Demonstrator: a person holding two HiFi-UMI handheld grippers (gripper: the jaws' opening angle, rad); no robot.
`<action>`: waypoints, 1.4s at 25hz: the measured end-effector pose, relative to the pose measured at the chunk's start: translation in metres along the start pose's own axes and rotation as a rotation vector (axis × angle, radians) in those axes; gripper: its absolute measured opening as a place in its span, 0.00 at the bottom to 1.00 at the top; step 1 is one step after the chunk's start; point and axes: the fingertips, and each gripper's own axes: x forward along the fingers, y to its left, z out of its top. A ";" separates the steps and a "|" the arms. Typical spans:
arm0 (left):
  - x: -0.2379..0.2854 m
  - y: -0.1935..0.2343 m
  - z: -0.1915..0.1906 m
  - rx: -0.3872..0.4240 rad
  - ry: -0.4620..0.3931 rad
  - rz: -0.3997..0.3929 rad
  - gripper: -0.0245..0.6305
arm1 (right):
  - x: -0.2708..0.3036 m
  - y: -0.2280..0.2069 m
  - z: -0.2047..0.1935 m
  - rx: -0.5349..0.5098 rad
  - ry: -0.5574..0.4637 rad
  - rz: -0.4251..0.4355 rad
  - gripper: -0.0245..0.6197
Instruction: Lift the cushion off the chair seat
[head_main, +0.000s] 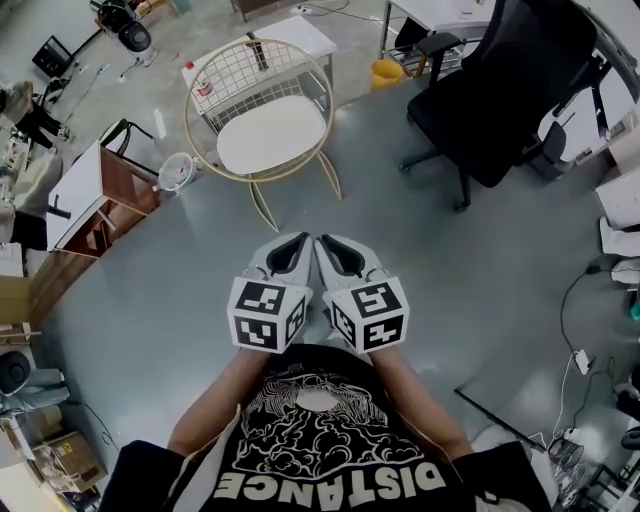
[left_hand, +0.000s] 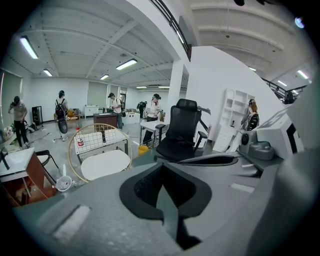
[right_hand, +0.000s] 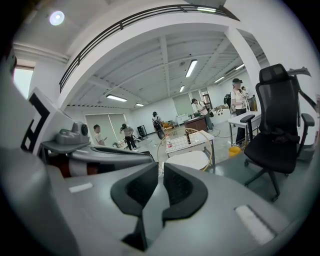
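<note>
Two claws ride side by side ahead of the person holding them, empty and well short of their target. The left claw (head_main: 292, 245) is clenched on nothing, its pads meeting. The right claw (head_main: 335, 247) appears clenched too, though a thin sliver shows between its tips, and nothing sits there either. The white cushion (head_main: 272, 134) lies flat on the seat of the gold wire chair (head_main: 200, 90), toward the upper left of centre in the head view. It lies up-frame and a little left of both claws, with bare floor (head_main: 180, 290) between. It is a rounded pad, somewhat wider across than deep, and its front edge faces the person while the wire back rises behind it. The left claw looks marginally the nearer. Both need to close the gap and open before either side of the pad can be taken. A black office chair (head_main: 500, 90) stands apart at the upper right.
</note>
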 end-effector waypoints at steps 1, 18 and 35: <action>0.001 0.001 0.001 0.001 -0.003 -0.001 0.04 | 0.001 -0.002 0.000 0.000 0.001 -0.003 0.08; 0.078 0.074 0.036 -0.049 -0.015 -0.101 0.04 | 0.086 -0.051 0.031 -0.005 0.060 -0.116 0.04; 0.116 0.171 0.070 -0.192 -0.073 -0.184 0.04 | 0.196 -0.039 0.070 -0.075 0.165 -0.086 0.04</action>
